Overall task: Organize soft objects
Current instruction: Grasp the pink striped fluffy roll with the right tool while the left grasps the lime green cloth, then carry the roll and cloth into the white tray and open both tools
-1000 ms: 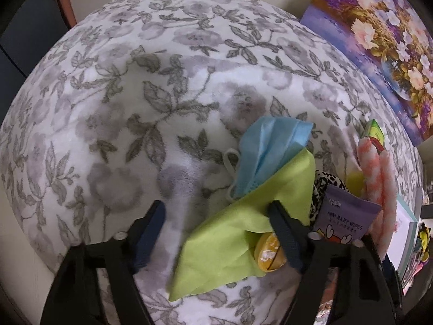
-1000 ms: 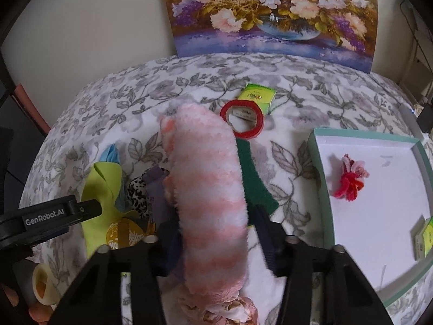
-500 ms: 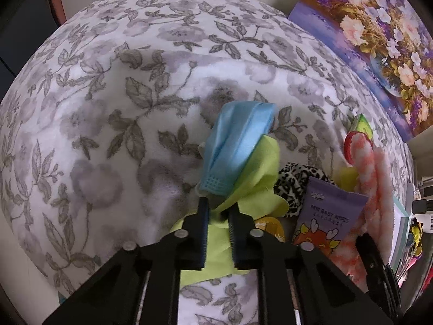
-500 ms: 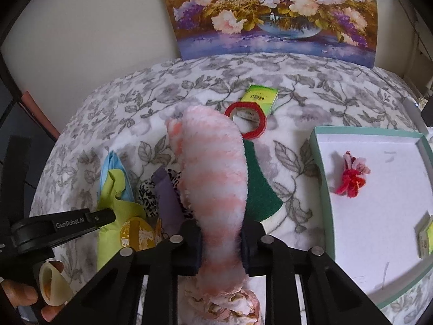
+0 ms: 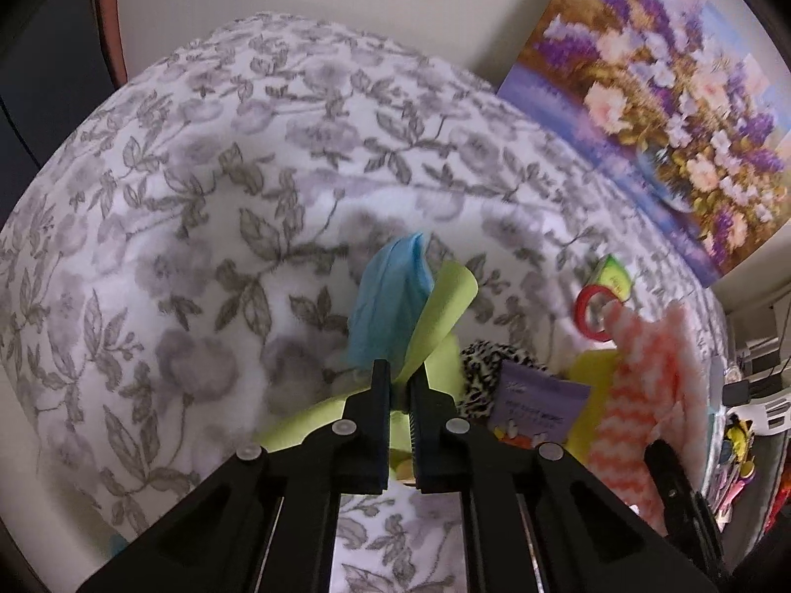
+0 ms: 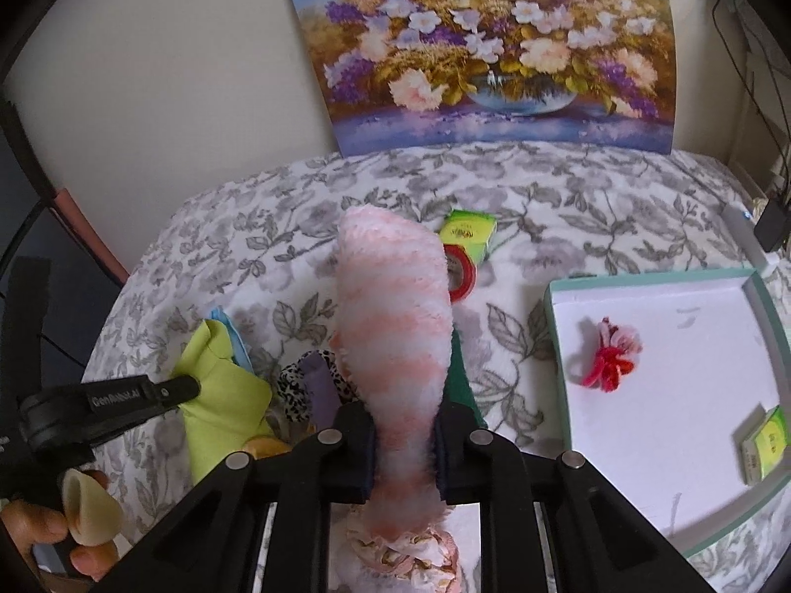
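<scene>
fuzzy pink sock (image 6: 395, 326) sits pinched at its lower half in the right gripper (image 6: 403, 449), fingers nearly closed on it, raised over the floral bed (image 6: 568, 197). it looks light, limp and squashy. left gripper (image 5: 401, 385) fingers are clamped narrow on the green cloth (image 5: 440, 306) and blue mask (image 5: 385, 306).

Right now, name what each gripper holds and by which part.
Left gripper: green cloth, pinched at a fold. Right gripper: pink striped fuzzy sock, near its lower end.
</scene>
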